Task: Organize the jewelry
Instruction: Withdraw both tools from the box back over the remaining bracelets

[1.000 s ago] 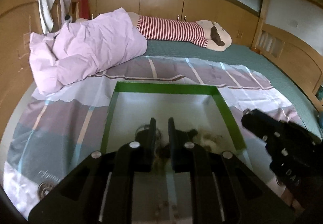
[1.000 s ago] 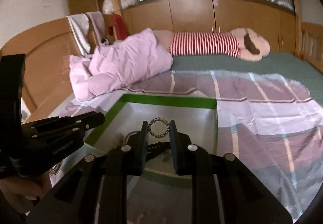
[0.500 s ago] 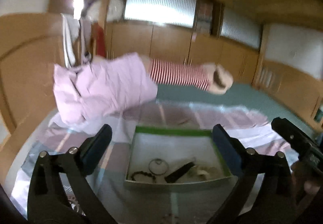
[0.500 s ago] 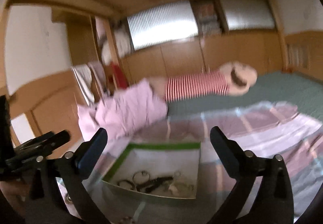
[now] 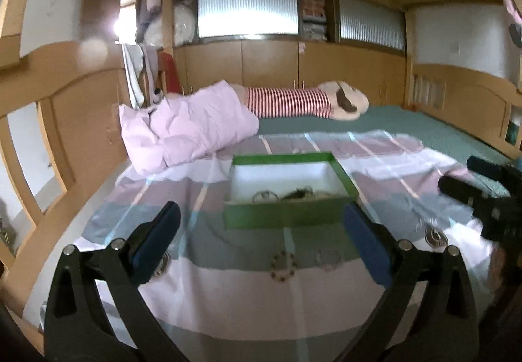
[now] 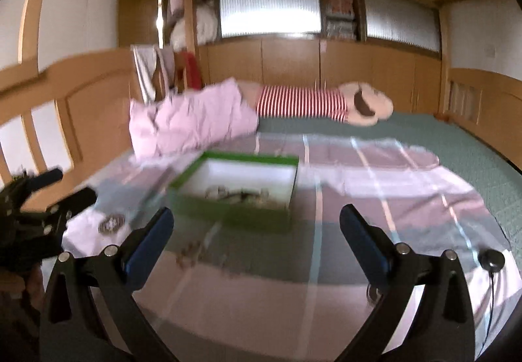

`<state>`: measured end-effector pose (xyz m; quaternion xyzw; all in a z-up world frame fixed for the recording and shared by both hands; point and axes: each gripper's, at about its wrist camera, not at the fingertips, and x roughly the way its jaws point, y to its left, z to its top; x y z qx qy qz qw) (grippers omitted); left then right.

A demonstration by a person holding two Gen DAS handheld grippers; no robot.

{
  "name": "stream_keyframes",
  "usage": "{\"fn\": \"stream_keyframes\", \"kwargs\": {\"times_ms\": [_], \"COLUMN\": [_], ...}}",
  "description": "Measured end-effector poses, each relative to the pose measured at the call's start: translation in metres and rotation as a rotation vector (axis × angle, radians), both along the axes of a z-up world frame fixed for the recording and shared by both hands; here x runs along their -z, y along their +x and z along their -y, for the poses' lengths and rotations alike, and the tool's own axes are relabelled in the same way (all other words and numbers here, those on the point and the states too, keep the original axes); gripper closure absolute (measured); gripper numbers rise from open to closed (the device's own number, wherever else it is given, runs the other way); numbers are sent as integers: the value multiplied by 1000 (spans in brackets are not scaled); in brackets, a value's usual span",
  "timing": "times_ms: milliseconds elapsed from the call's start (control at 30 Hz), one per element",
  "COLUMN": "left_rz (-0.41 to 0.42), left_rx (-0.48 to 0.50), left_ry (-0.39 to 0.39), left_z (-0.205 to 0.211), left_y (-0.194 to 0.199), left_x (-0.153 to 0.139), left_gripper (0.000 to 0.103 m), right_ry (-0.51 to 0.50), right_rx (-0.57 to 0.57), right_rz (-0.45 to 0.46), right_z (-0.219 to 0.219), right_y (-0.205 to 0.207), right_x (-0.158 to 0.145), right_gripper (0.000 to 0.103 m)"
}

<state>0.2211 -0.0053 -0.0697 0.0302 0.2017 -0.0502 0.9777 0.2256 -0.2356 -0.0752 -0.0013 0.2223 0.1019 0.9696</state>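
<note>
An open box [image 5: 287,215] sits on a bedsheet [image 5: 261,296] spread across the near part of the bed [image 5: 424,123]. Jewelry pieces [image 5: 287,195] lie inside the box along its near wall. A beaded bracelet [image 5: 282,265] lies on the sheet just before the box. Behind the box, to its left, rests a pillow [image 5: 192,130]; a long plush toy [image 5: 306,101] lies behind, against the cabinets [image 5: 270,65].
</note>
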Motion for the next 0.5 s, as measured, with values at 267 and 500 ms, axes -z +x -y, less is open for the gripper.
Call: {"fn": "stream_keyframes", "kwargs": {"times_ms": [267,500], "left_rz": [-90,-97], "left_rx": [-10,-17], "left_ry": [-47,-35], "left_z": [2,1], "left_y": [18,16], "left_x": [16,18], "left_gripper": [4,4], "right_ry": [11,0], "right_rx": [2,-4], "right_rz": [-45,-42], "right_z": [0,-2], "right_y": [7,6], "right_x": [13,15], "right_gripper": [4,4]}}
